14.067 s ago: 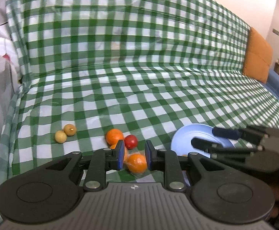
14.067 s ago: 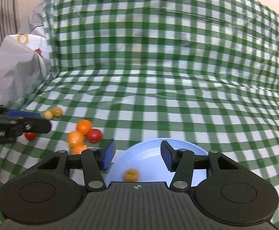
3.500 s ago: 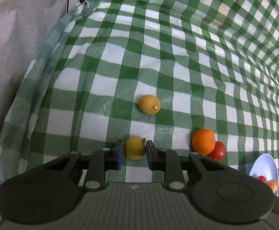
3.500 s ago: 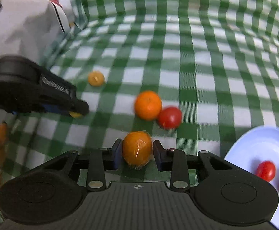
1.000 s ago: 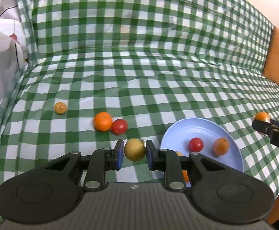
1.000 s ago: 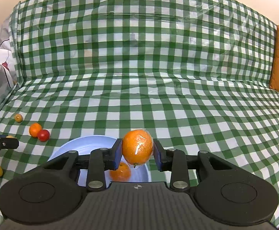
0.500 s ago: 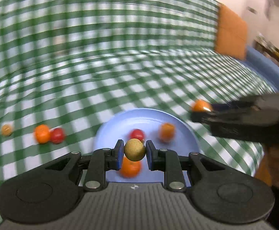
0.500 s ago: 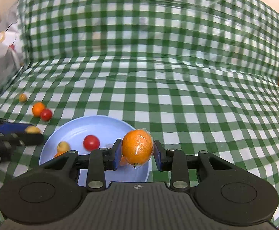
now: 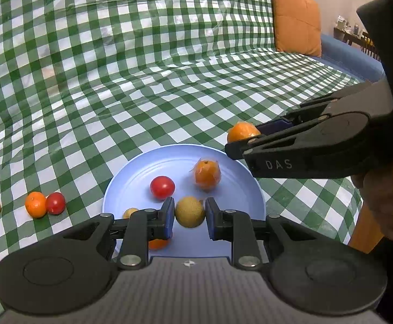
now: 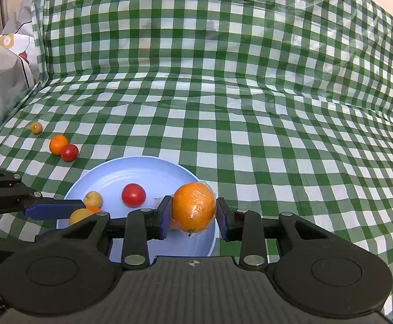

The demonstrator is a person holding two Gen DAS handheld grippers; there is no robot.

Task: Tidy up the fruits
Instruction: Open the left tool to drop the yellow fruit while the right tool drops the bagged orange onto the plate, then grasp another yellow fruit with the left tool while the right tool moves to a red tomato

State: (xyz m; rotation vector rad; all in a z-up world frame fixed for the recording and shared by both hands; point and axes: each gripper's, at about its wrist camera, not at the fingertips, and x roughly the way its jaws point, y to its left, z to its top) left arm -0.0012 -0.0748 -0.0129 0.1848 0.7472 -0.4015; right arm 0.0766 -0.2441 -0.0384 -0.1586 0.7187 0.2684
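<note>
Two hand-held grippers — both gripping fruit — above blue plate.

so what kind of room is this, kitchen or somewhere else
Most likely a living room, not a kitchen: the checked cloth drapes over a sofa's seat and backrest, an orange cushion leans at its far end, and a blue plate of fruit sits on the seat.

Left claw grips a yellow-brown fruit over the blue plate (tomato inside).
</note>
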